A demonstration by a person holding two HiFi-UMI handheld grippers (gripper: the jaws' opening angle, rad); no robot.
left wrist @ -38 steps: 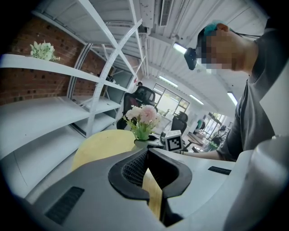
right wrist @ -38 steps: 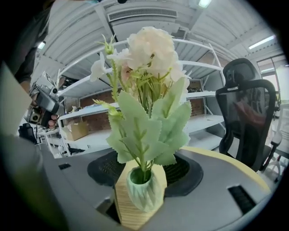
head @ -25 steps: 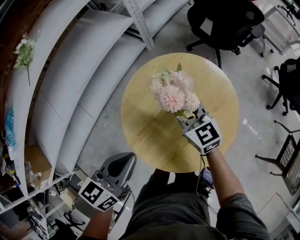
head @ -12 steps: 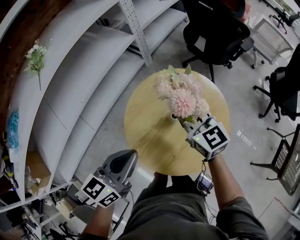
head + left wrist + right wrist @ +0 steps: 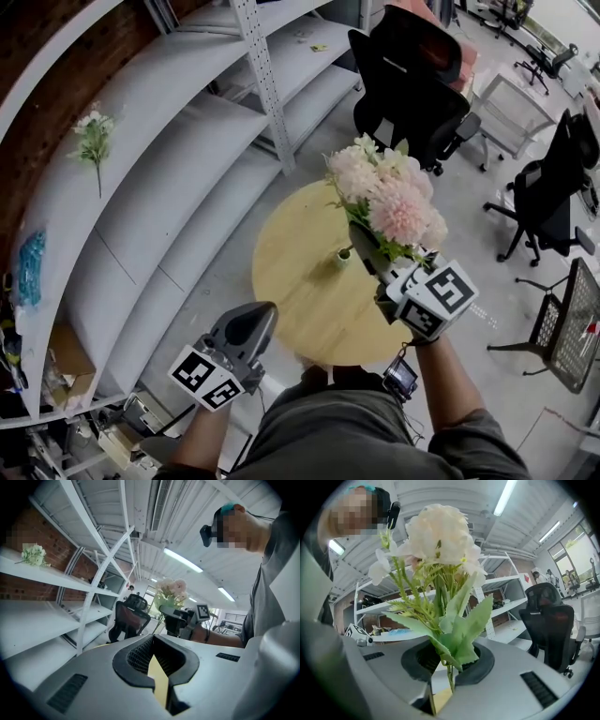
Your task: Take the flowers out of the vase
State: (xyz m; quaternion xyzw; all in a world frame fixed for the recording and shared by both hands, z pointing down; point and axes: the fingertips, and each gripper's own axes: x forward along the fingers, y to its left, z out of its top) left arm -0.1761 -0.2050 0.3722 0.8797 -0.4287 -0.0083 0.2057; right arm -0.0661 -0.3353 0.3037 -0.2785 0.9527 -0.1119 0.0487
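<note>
Vase: one small pale-green vase stands upright on the round wooden counter, inside the rim. It is too small in the head view to say with confidence what, if anything, is in it.
Flowers: one bunch of pale pink flowers with green leaves, held in the air above the far right part of the counter, apart from the vase.
Right gripper: fingers closing, grasping the green stems of the flowers; leaves spill over the pads.
Left gripper: fingers clenched tip to tip on nothing, low at the counter's near left side.
Shelving: one white rack of long shelves along the left; a single white-flowered sprig lies on an upper shelf.
Chairs: two black office chairs, one just beyond the counter's far edge, one out to the right.
Room: a band of grey floor separates the counter from the rack; the flowers hang well apart from the shelves and chairs.
</note>
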